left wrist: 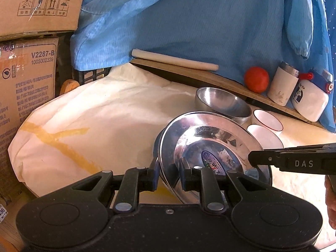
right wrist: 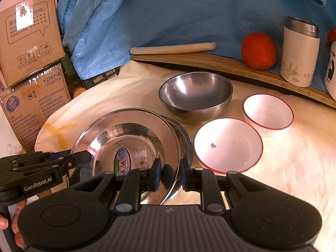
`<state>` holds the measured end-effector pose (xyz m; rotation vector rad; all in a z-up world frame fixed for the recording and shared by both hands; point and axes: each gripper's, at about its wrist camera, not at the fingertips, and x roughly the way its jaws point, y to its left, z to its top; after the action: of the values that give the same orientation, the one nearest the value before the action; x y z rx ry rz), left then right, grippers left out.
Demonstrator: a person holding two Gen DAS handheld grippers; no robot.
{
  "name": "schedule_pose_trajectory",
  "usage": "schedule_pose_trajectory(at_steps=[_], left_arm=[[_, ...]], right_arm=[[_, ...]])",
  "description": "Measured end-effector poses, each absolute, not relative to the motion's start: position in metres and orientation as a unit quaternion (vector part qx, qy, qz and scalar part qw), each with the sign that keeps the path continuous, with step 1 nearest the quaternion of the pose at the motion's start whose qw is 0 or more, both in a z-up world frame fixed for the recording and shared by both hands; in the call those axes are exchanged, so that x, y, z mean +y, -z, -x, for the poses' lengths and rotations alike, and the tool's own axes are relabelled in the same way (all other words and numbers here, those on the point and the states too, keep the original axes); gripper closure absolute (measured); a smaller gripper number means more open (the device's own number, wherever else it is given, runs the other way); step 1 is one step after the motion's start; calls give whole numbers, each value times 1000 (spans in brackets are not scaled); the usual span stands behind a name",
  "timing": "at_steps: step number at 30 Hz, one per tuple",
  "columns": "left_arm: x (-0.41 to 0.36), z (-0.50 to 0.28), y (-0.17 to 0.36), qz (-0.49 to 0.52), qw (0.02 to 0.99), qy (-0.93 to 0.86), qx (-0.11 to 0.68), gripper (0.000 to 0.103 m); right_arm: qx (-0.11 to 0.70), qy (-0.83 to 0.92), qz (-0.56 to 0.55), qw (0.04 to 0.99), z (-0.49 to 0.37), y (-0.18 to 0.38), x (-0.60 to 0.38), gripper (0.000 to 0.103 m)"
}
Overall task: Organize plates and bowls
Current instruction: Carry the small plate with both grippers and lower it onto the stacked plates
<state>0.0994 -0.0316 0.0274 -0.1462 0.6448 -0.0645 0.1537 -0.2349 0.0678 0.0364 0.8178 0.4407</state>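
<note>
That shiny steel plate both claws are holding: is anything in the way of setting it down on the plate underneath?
Nothing visible. The steel plate is tilted over a second metal plate, with both the left gripper and right gripper clamped on its rim. The white bowls sit off to the side.

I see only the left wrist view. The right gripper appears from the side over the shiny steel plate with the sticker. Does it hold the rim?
Observer: Yes, the right gripper clamps the shiny steel plate by its rim between blue pads.
Operator: Is the nearer white bowl empty? It is half hidden for me.
Observer: The nearer red-rimmed white bowl is empty, with one small dark mark inside.
Operator: Is there another plate?
Observer: Yes, a second steel plate shows its rim just beyond the held one.
</note>
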Motion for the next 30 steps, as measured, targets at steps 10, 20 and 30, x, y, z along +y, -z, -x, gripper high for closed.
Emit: schedule_pose_trajectory(at_steps=[10, 20, 30], left_arm=[[-31, -108, -25, 63, 940, 28, 335, 80], [-30, -115, -20, 65, 937, 27, 341, 77], [-29, -119, -18, 69, 938, 24, 339, 74]], right_arm=[[401, -210, -3, 892, -156, -66, -226, 81], [402, -205, 4, 892, -159, -64, -221, 81], [396, -199, 23, 896, -164, -60, -215, 78]])
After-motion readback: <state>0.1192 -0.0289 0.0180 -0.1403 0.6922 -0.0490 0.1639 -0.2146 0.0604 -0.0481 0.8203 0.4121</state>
